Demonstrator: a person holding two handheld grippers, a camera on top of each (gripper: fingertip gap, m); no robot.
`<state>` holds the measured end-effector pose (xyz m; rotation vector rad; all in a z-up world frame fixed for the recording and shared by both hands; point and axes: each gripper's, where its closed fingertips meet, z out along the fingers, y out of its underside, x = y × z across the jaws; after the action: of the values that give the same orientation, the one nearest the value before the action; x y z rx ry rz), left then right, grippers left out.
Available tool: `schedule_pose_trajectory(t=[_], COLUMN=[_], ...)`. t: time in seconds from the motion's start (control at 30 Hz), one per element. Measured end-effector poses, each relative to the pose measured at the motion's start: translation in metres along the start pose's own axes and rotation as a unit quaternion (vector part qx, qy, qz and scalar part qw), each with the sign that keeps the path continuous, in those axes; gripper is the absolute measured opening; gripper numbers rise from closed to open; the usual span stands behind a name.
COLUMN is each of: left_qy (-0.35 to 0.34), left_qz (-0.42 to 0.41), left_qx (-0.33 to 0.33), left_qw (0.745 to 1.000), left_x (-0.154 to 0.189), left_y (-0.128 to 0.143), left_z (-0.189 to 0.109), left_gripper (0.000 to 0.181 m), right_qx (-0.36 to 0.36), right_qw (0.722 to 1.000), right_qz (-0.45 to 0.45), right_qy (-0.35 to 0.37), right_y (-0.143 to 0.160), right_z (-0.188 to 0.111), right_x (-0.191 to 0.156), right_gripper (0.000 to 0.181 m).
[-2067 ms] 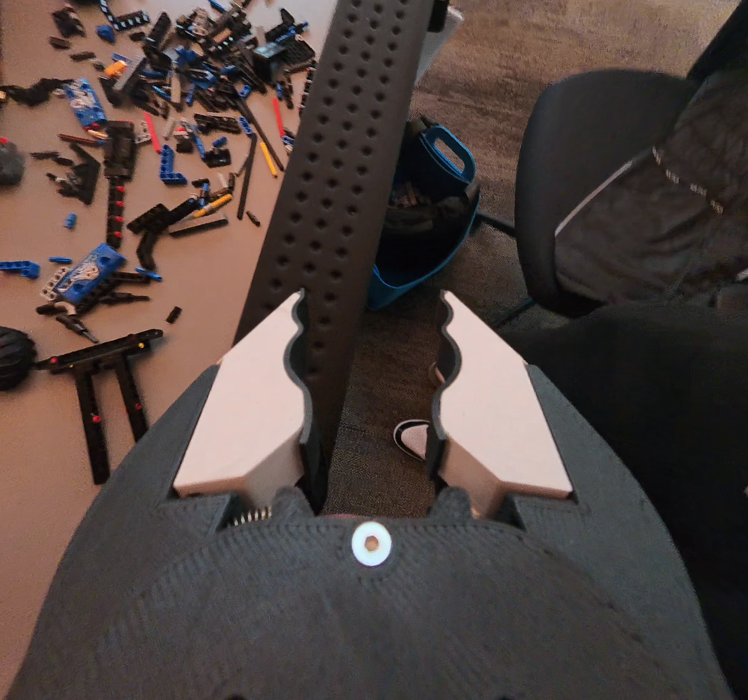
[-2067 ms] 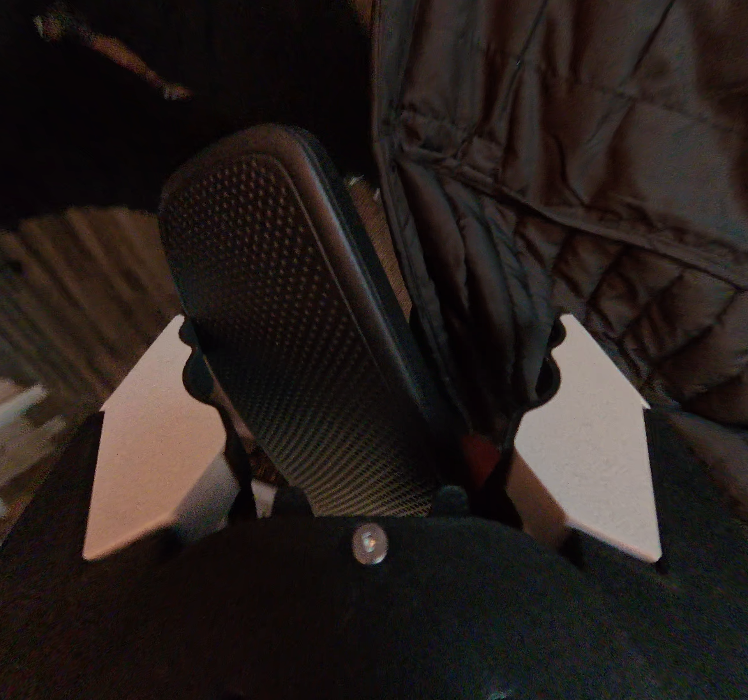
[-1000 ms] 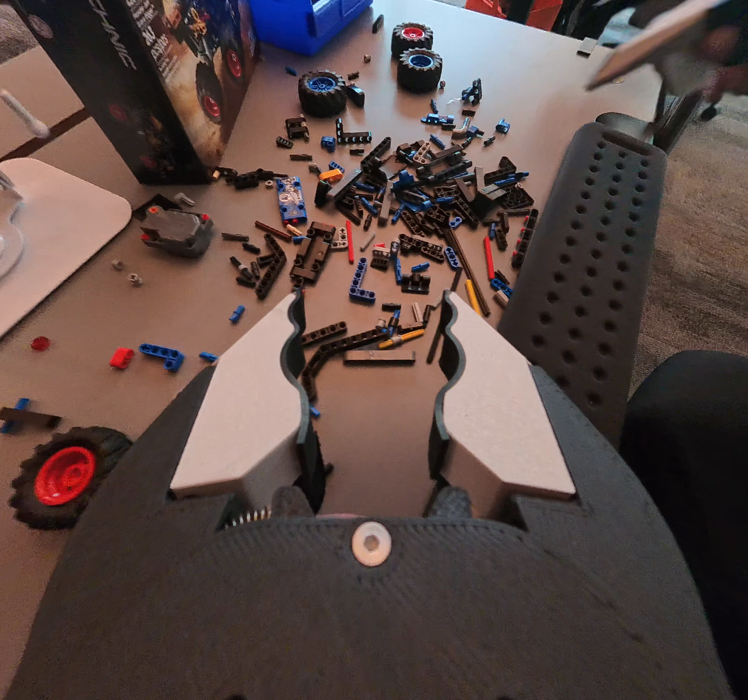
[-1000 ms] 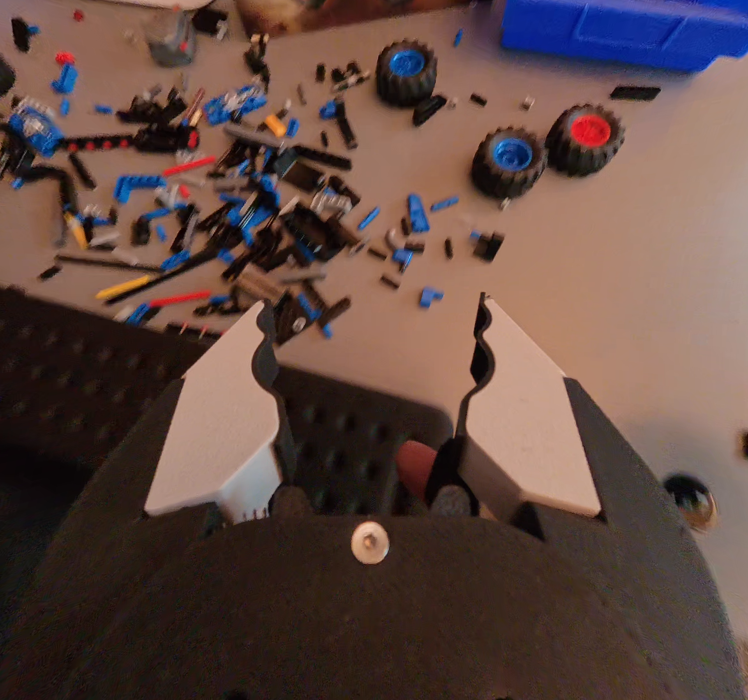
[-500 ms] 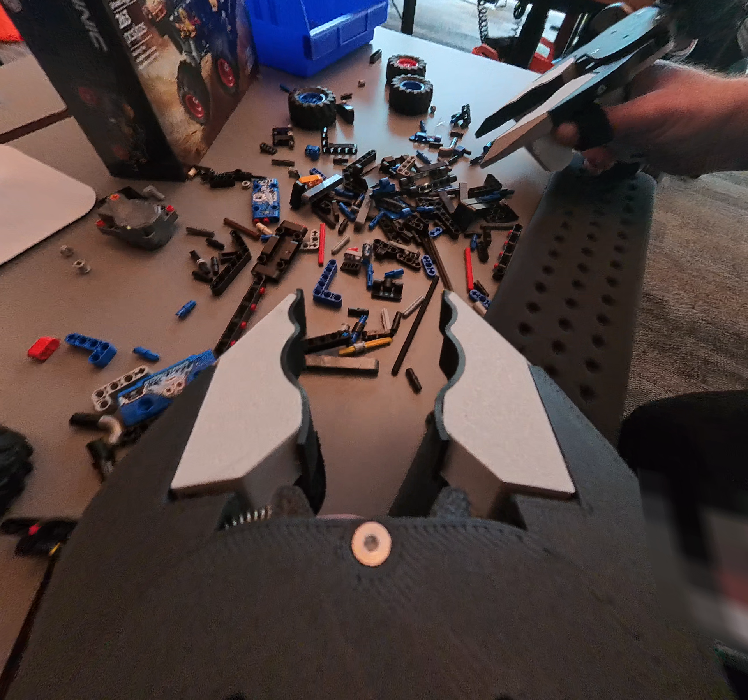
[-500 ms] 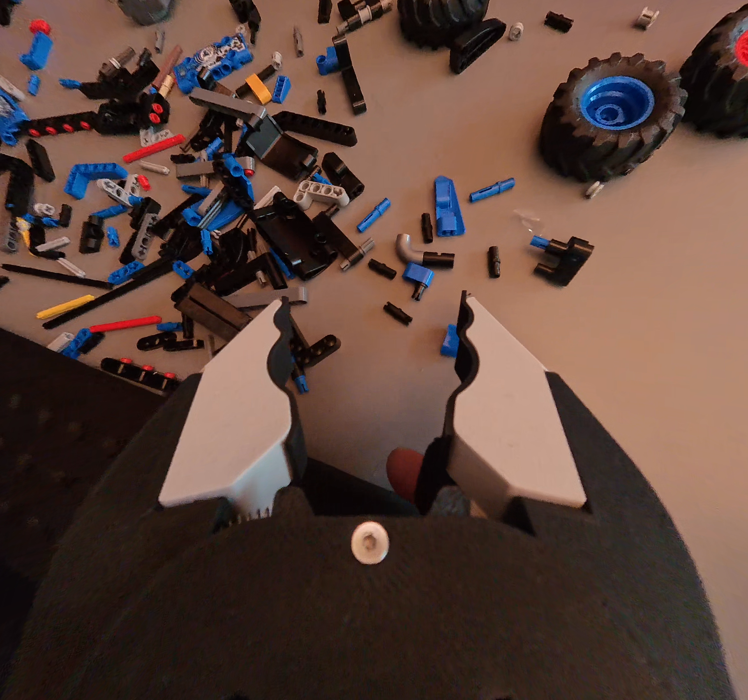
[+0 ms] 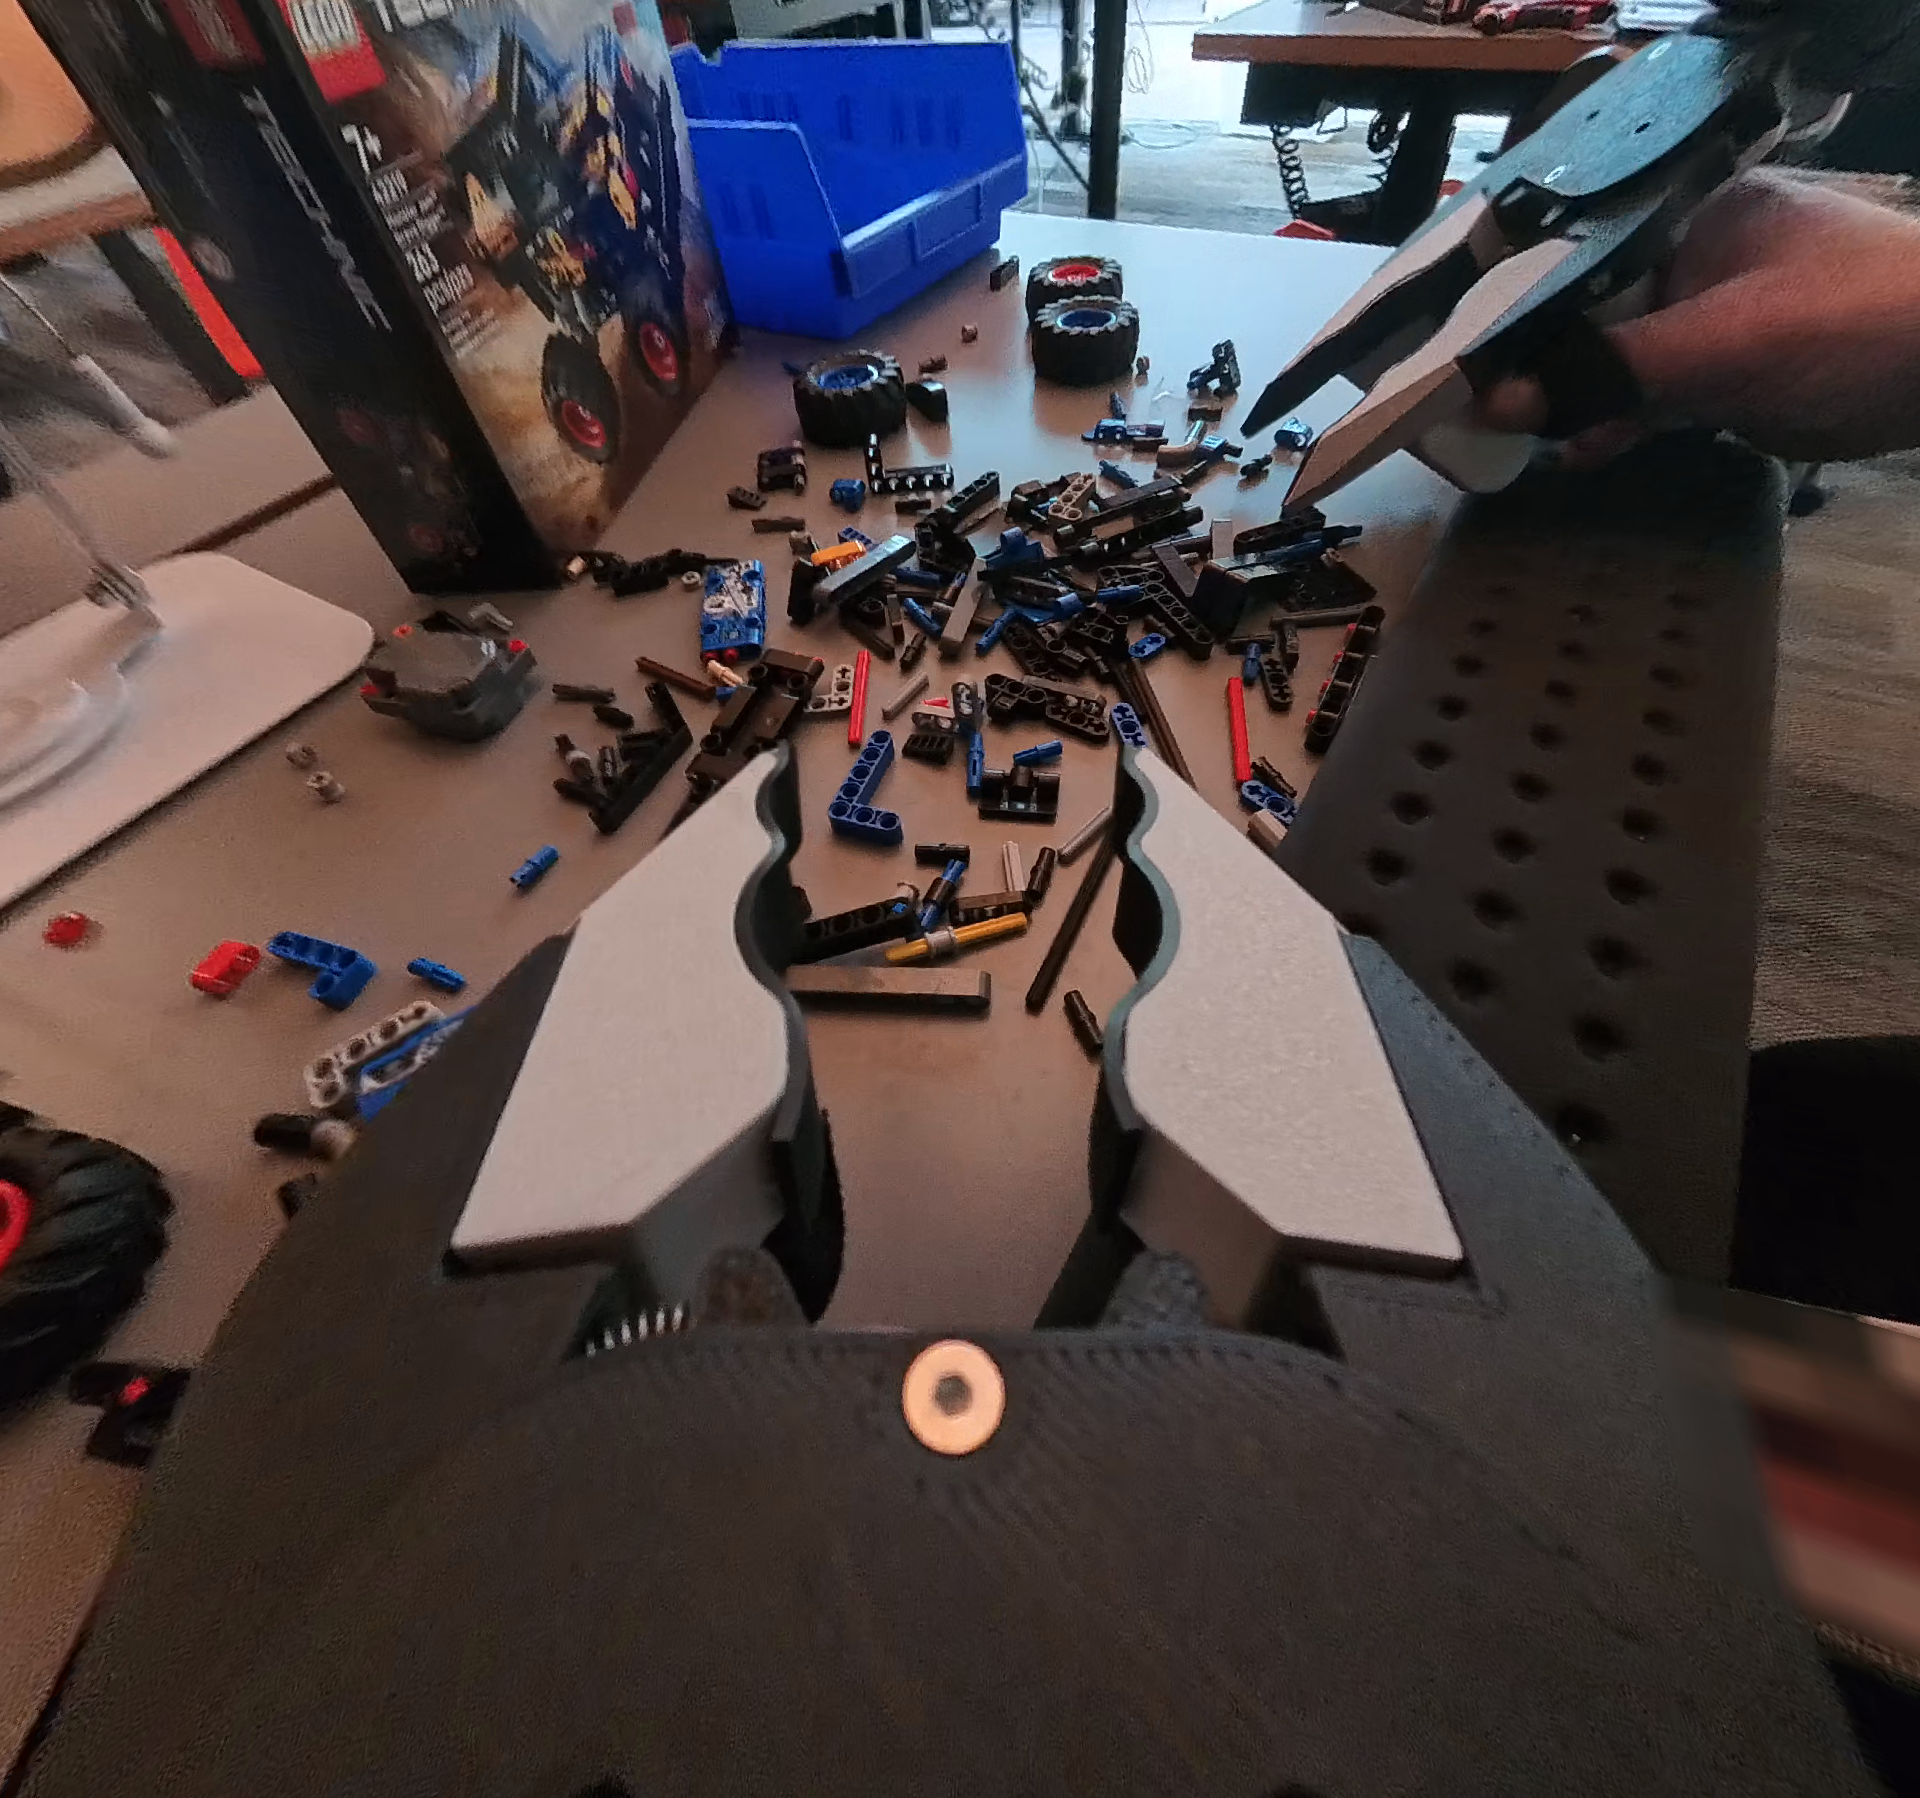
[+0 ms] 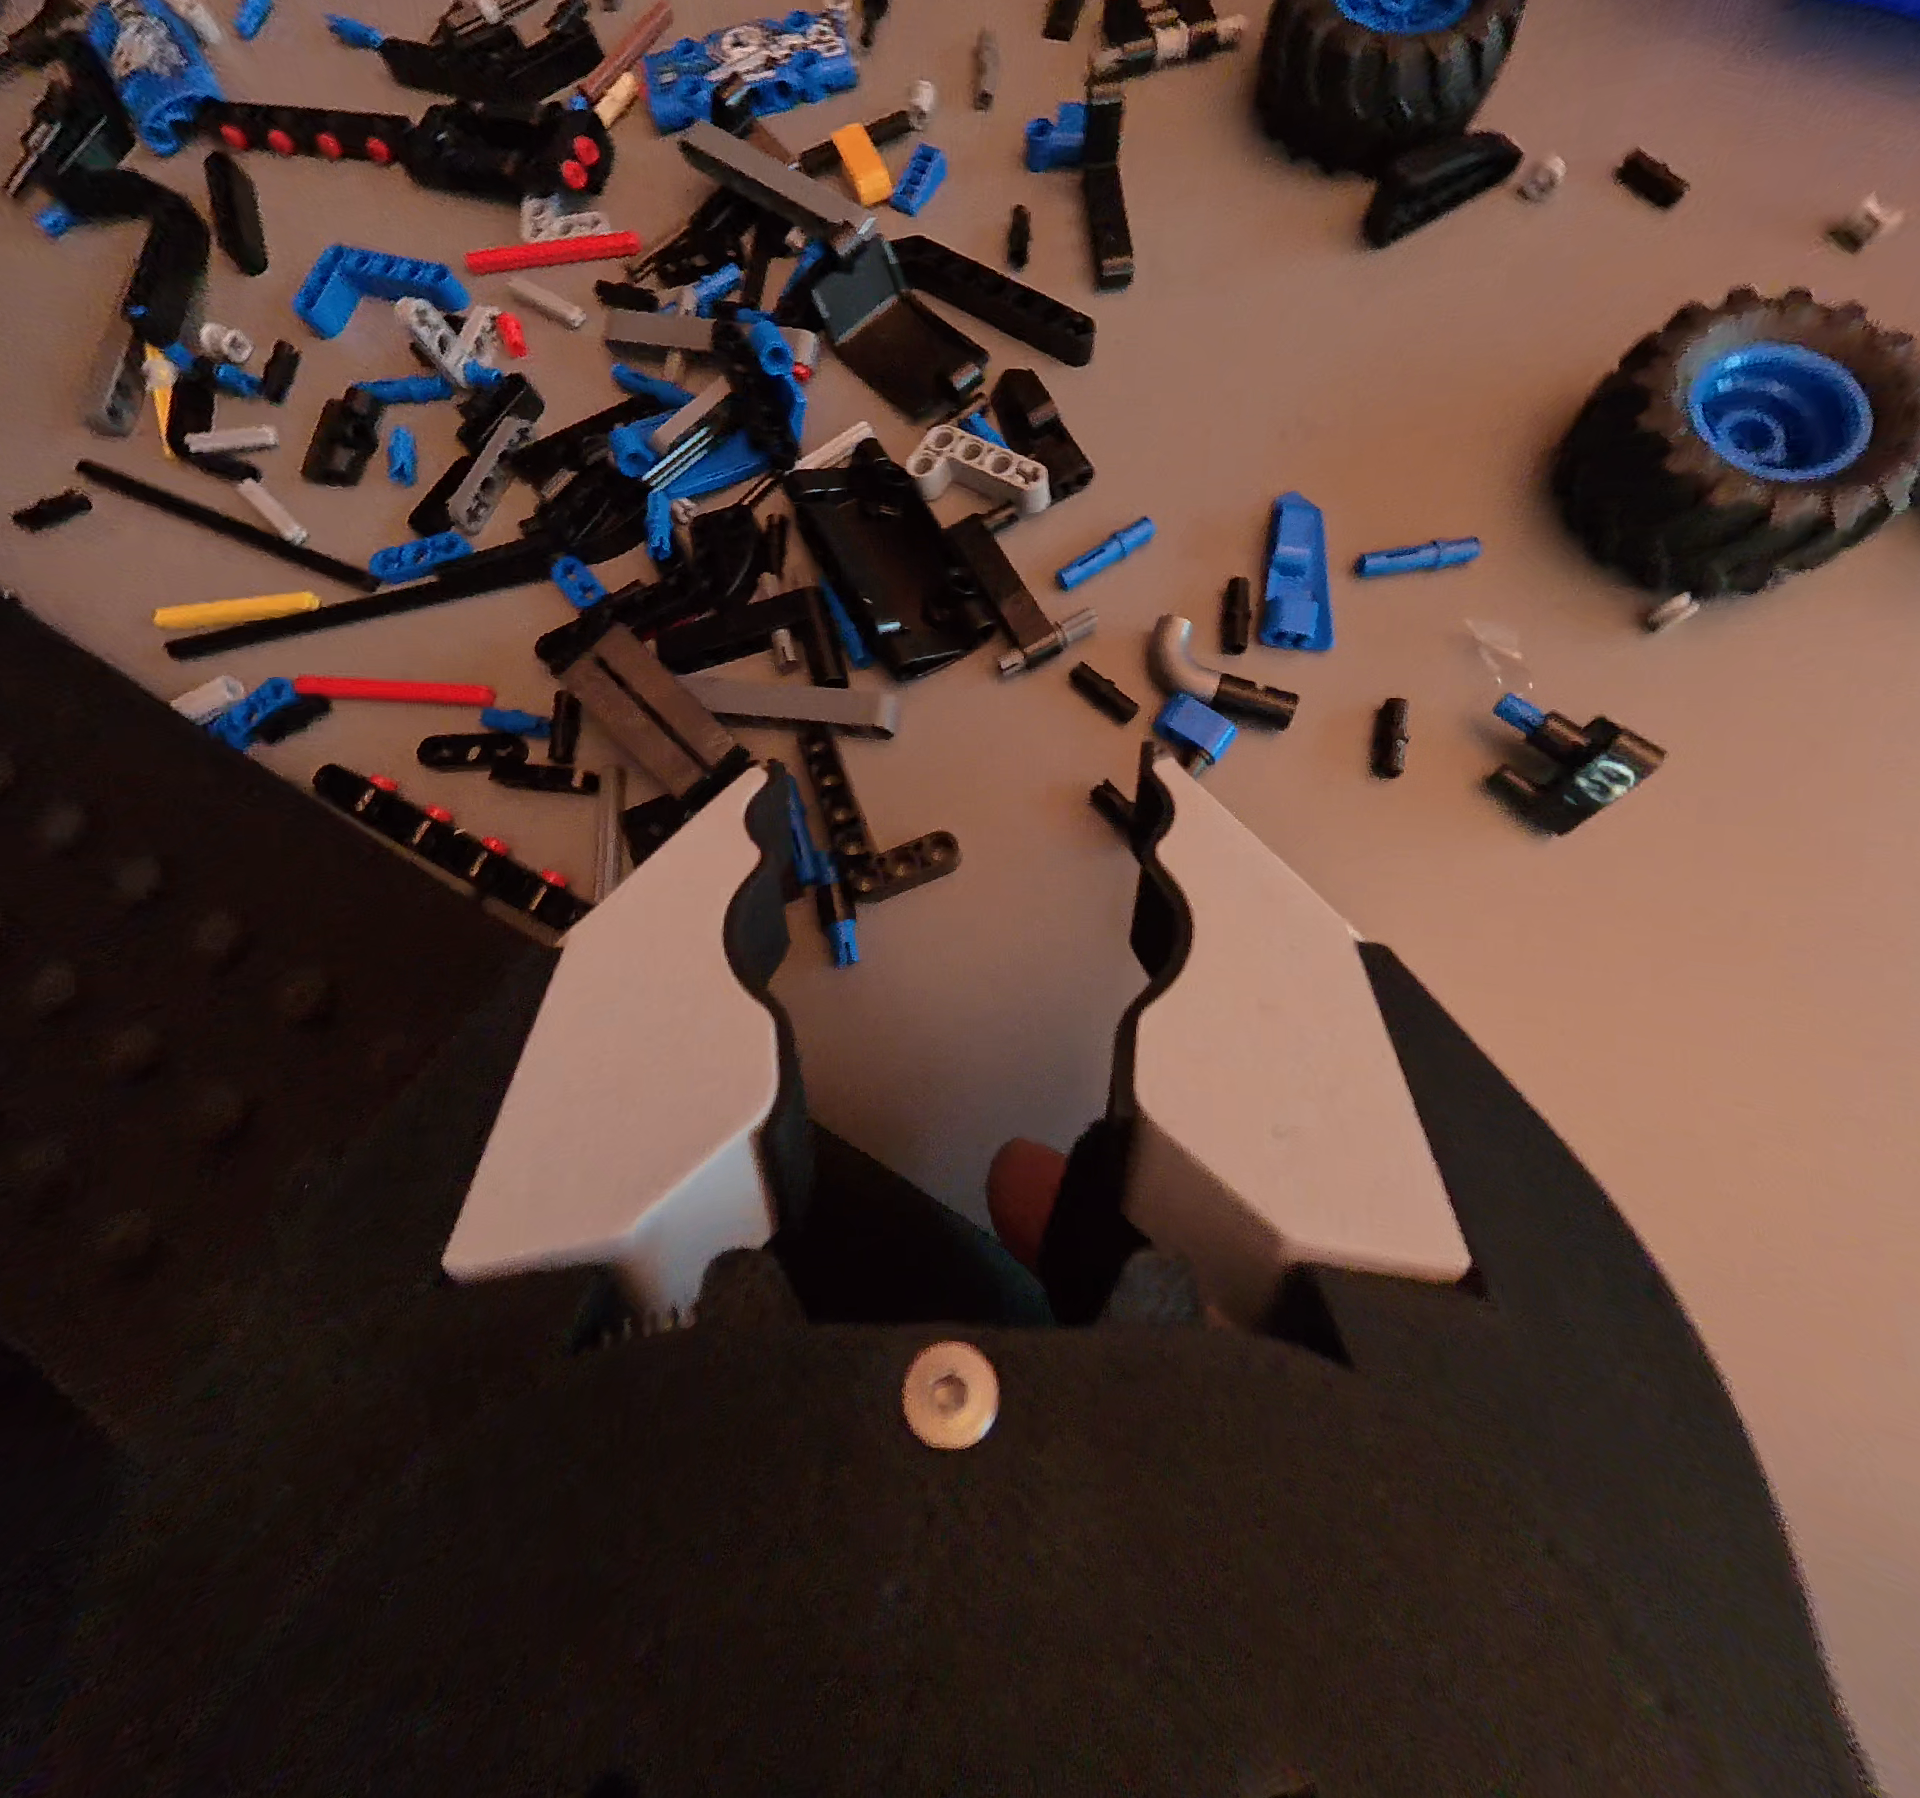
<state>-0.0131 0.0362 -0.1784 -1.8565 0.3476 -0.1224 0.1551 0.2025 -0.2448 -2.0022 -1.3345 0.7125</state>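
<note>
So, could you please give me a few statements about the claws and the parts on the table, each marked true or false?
1. The left claw is open and holds nothing. True.
2. The right claw grips a blue-hubbed wheel. False: it is open and empty; both wheels sit apart from it on the table.
3. The blue bin stands behind the box. True.
4. The yellow axle lies inside the bin. False: it lies on the table between the left claw's fingers.
5. A hand holds the right claw. True.
</note>
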Motion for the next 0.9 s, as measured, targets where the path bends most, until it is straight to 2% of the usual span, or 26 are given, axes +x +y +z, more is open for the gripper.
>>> schedule_pose_trajectory(t=[0.27, 0.4, 0.53, 0.6, 0.67, 0.8, 0.9], left_qy=[-0.094, -0.16, -0.154, -0.146, -0.146, -0.114, -0.081], left_qz=[0.143, 0.146, 0.126, 0.128, 0.135, 0.137, 0.17], left_qx=[-0.02, -0.033, -0.072, -0.08, -0.081, -0.061, -0.053], left_qw=[0.985, 0.976, 0.977, 0.978, 0.977, 0.982, 0.981], left_x=[0.009, -0.002, 0.0, 0.003, 0.001, -0.002, -0.003], left_y=[0.003, 0.004, 0.013, 0.012, 0.011, -0.005, -0.023], left_z=[0.002, -0.003, -0.004, -0.003, -0.001, 0.017, 0.039], left_gripper=[0.062, 0.061, 0.063, 0.064, 0.064, 0.063, 0.064], right_qx=[0.042, 0.048, 0.025, -0.023, -0.05, -0.063, -0.063], right_qw=[0.996, 0.982, 0.974, 0.976, 0.975, 0.976, 0.975], right_qz=[-0.079, -0.182, -0.225, -0.21, -0.21, -0.205, -0.204], right_qy=[-0.029, -0.013, -0.022, -0.057, -0.053, -0.036, -0.061], right_y=[-0.009, -0.017, -0.037, -0.034, -0.033, -0.027, -0.024], right_z=[-0.011, -0.008, 0.009, 0.024, 0.037, 0.049, 0.051], right_x=[-0.02, -0.037, -0.039, -0.04, -0.032, -0.02, -0.023], right_gripper=[0.034, 0.033, 0.026, 0.027, 0.021, 0.01, 0.005])
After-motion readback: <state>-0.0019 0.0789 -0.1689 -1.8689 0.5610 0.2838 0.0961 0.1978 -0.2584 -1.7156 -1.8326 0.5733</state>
